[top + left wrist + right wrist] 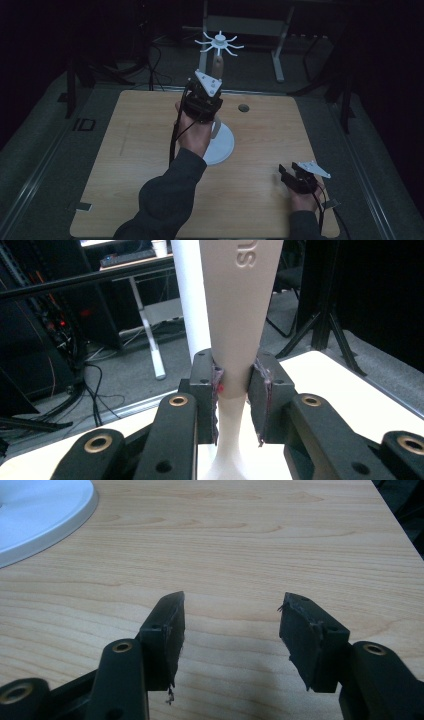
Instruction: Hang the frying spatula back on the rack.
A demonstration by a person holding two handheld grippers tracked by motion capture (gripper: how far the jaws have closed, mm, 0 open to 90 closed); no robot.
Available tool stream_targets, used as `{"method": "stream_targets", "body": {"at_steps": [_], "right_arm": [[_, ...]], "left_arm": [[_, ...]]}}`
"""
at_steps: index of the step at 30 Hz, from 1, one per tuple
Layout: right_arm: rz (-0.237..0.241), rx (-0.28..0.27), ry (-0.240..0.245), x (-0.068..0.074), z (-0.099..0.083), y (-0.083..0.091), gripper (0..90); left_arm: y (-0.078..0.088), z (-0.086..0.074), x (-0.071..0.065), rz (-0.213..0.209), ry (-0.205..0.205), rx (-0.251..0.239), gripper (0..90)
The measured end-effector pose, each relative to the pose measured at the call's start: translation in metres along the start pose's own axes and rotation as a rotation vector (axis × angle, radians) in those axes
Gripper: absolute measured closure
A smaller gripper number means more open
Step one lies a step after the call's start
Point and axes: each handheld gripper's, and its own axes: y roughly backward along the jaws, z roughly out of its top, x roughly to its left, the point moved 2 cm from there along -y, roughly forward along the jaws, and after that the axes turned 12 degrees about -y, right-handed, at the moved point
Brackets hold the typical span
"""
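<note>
We see the left gripper (234,390) clamped on a smooth white plastic utensil (240,315), long axis upright (beside the stand's post (190,295)). Right of the stand's round base (222,145), the right gripper (231,625) rests with jaws apart.

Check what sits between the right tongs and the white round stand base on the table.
Nothing: bare light wooden tabletop separates the open right tongs from the white round stand base, seen in the right gripper view and the high view.

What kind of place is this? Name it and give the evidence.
Likely a lab or workshop: a wooden table in a dark room, loose cables on the floor, a desk frame and a tripod behind.
</note>
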Motion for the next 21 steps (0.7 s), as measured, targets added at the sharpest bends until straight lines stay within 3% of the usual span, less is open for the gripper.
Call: {"method": "stream_targets", "body": {"at_steps": [21], "right_arm": [[0.003, -0.001, 0.0, -0.0002, 0.0, 0.0002, 43.2]], "left_arm": [[-0.0089, 0.0031, 0.0047, 0.01, 0.01, 0.021, 74.2]]}}
